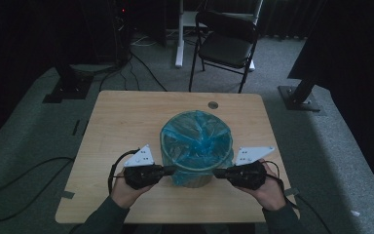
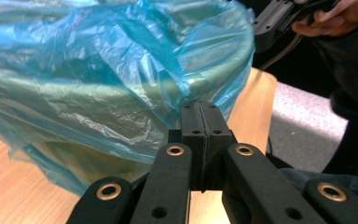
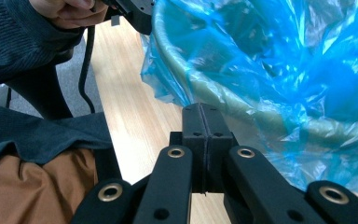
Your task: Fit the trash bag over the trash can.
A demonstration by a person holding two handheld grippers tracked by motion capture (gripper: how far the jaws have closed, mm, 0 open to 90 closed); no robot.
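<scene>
here the lined bin (image 1: 197, 146) sits between closed left gripper (image 1: 171, 169) and closed right gripper (image 1: 218, 172).

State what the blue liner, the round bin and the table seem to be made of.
Blue liner: thin, glossy, translucent plastic film, crinkled and reflective. Round bin: probably pale green matt plastic, dimly visible through the film. Table: light wood or wood-look laminate, showing grain lines.

left hand-held gripper (image 1: 171, 169) jaws pressed together; right hand-held gripper (image 1: 217, 172) likewise.
</scene>
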